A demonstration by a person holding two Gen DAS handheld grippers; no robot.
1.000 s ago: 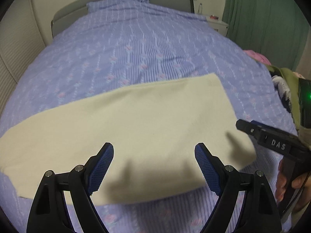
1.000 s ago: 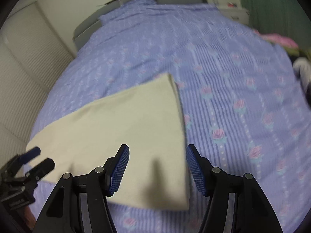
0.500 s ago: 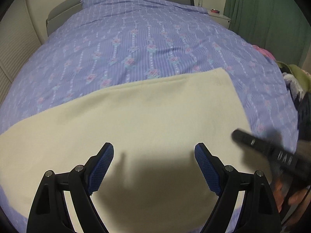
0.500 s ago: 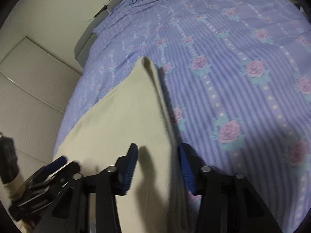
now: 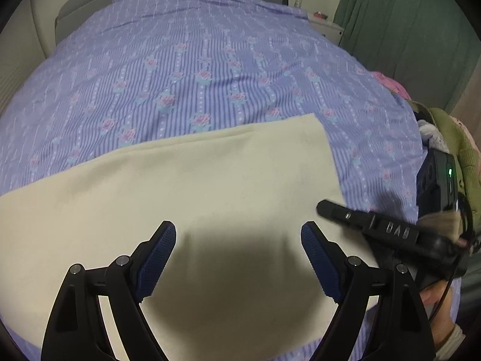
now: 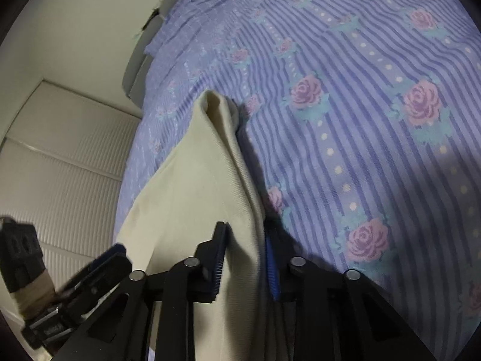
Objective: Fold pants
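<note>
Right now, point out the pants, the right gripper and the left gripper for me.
pants (image 5: 210, 180): left wrist view, flat middle of the cream cloth.
right gripper (image 6: 245, 258): right wrist view, between its jaws, closed on the pants' edge.
left gripper (image 5: 238, 242): left wrist view, between its open jaws.

Left gripper (image 5: 238, 248) held low and level, pointing forward; its two blue-padded fingers (image 5: 156, 255) spread wide apart, nothing between them; right gripper (image 6: 245, 258) tilted over and angled down, its fingers (image 6: 218, 258) drawn close together, pinching a fold of the pants (image 6: 204, 180) between the pads; seen from the left wrist view, the right gripper (image 5: 333, 210) reaches in from the right side, just beside the left one; the person's right hand (image 5: 436, 303) wraps its handle from below, fingers curled, a pale sleeve cuff at the wrist.
</note>
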